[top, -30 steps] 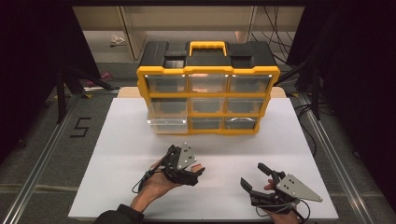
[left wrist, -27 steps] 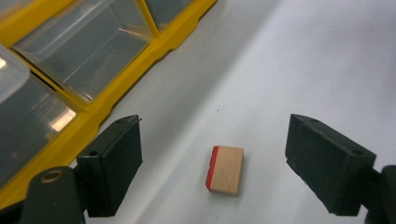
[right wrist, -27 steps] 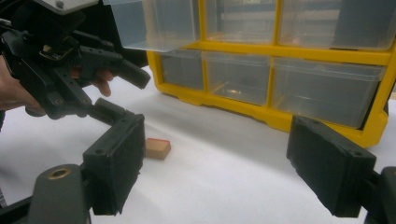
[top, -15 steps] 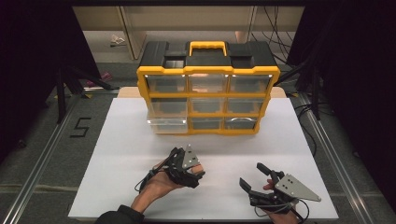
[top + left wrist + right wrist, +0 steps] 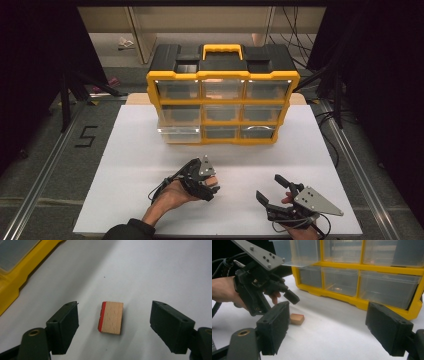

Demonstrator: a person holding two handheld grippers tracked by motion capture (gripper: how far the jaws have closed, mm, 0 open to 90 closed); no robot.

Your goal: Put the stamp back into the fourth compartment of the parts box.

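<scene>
A small rectangular pale wooden block with one red edge (image 5: 111, 317) lies flat on the white table (image 5: 150, 272), untouched between the wide-open, just-narrowing fingers (image 5: 63, 325) of the left gripper (image 5: 112, 327); probably light, rigid, best pinched across its long sides.

On the table (image 5: 130, 165), the drawer cabinet (image 5: 222, 95) stands at twelve o'clock, with its lower-left drawer (image 5: 179, 133) pulled out toward the person. The left tongs (image 5: 212, 186) sit near the centre at six o'clock from the cabinet, over a small block (image 5: 111, 317) lying flat on the table. The right tongs (image 5: 270, 189) are at about four o'clock, well apart from the cabinet.
</scene>
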